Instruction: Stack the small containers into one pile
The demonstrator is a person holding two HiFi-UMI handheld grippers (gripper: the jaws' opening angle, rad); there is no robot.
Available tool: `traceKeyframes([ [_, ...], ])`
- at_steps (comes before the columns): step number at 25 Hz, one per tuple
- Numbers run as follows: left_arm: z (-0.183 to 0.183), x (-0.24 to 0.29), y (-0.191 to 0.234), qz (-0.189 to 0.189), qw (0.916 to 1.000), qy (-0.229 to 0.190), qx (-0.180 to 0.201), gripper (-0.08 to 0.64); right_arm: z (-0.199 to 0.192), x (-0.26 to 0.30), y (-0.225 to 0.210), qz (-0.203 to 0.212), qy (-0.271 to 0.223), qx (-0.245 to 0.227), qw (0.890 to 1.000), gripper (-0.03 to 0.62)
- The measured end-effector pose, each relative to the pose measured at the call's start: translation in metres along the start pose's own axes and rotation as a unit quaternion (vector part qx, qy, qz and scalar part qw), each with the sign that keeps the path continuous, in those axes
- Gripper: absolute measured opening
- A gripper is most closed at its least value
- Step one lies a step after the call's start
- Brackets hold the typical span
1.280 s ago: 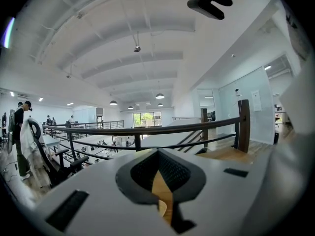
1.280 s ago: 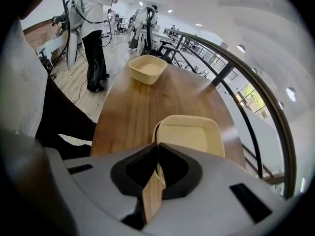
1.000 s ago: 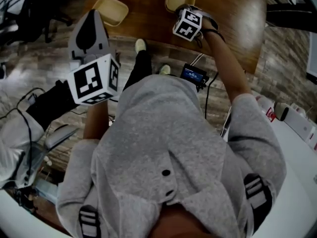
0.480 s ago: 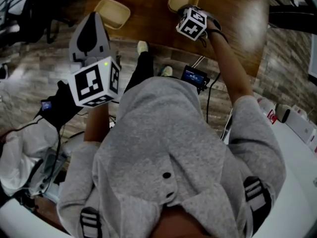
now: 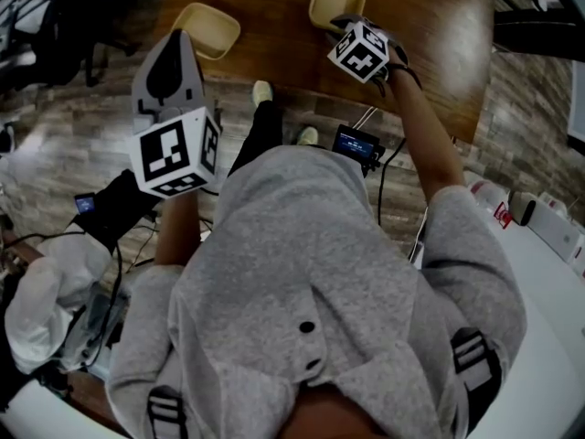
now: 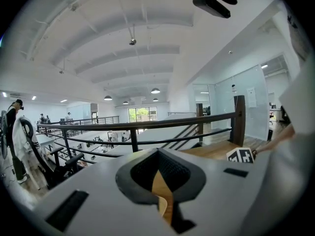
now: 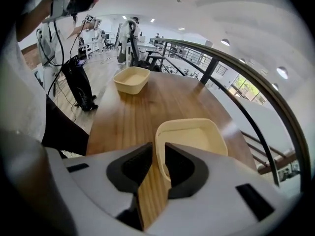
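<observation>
The right gripper [image 7: 157, 150] is clamped on the near rim of the closer container [image 7: 197, 137], one pad inside and one outside. That tub sits toward the table [image 7: 147, 109] edge by the railing [image 7: 236, 77]. There's plenty of bare wood between it and the second container [image 7: 131, 80]. The left gripper [image 6: 160, 170] is closed on nothing, up in the air.

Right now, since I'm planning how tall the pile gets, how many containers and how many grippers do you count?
Cream containers: 2, the near container and the far container.
Grippers: 2, the left gripper and the right gripper.
Total: 4.
</observation>
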State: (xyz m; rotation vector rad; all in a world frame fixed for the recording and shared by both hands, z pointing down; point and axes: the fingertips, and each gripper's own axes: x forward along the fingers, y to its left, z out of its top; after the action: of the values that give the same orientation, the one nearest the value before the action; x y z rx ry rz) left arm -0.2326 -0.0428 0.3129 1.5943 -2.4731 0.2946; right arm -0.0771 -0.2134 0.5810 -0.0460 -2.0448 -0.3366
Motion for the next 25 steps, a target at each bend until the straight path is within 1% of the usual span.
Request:
traceKeyframes([
  [2,-0.007,0.004,-0.002,-0.008,0.9999,0.007,0.0,0.009,0.005,-0.006,-0.003,-0.008,-0.022,0.021,1.0,0.082],
  [6,-0.029,0.014,-0.009,-0.031,0.9989,0.035,-0.002,0.011,0.016,-0.028,-0.008,-0.028,-0.068,0.061,0.995,0.015],
  [8,-0.042,0.017,-0.01,-0.035,0.9982,0.048,-0.001,0.011,0.019,-0.04,-0.006,-0.029,-0.09,0.083,0.992,0.015],
  [10,-0.057,0.022,-0.014,-0.049,0.9967,0.064,0.005,0.011,0.021,-0.051,-0.002,-0.031,-0.109,0.1,0.989,0.015],
  [11,-0.065,0.025,-0.017,-0.063,0.9951,0.076,0.007,0.012,0.023,-0.057,-0.001,-0.034,-0.117,0.105,0.987,0.015],
  [13,-0.086,0.032,-0.023,-0.092,0.9901,0.106,0.007,0.108,0.026,-0.066,0.0,-0.042,-0.126,0.112,0.985,0.015],
  [15,-0.107,0.038,-0.025,-0.108,0.9849,0.135,0.008,0.13,0.029,-0.071,-0.001,-0.051,-0.129,0.113,0.984,0.015],
  [22,-0.173,0.063,-0.021,-0.123,0.9689,0.211,0.042,0.147,0.04,-0.072,0.0,-0.058,-0.121,0.099,0.986,0.015],
  [25,-0.197,0.072,-0.018,-0.124,0.9624,0.236,0.055,0.147,0.042,-0.071,-0.002,-0.062,-0.116,0.096,0.987,0.015],
])
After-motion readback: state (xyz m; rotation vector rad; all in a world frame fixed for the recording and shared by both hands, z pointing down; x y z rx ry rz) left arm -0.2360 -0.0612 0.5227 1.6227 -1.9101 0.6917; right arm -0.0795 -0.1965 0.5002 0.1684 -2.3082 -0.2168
